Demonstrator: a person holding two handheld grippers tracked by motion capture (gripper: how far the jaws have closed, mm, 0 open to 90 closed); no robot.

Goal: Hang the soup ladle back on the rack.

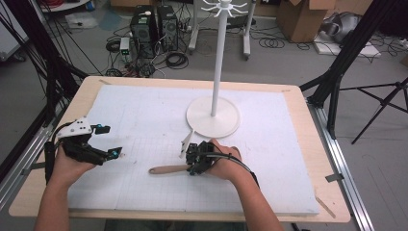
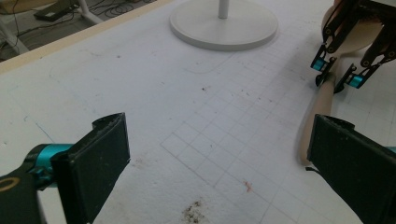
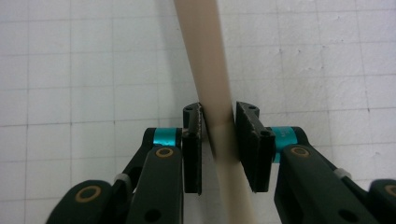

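While left hand-held gripper [image 1: 109,140] gapes empty, right hand-held gripper [image 3: 218,140] clamps wooden handle [image 3: 205,70]; no writing legible.

Light wooden table [image 1: 332,159], topped by a white gridded mat [image 1: 144,120] covering nearly all of it, bare wood left only along the edges. On the mat, a white stand's round base [image 1: 212,117] toward the far side. Nearer than that base and slightly left of it, a wooden-handled utensil [image 1: 168,169] lying flat. Dark specks left of the handle.
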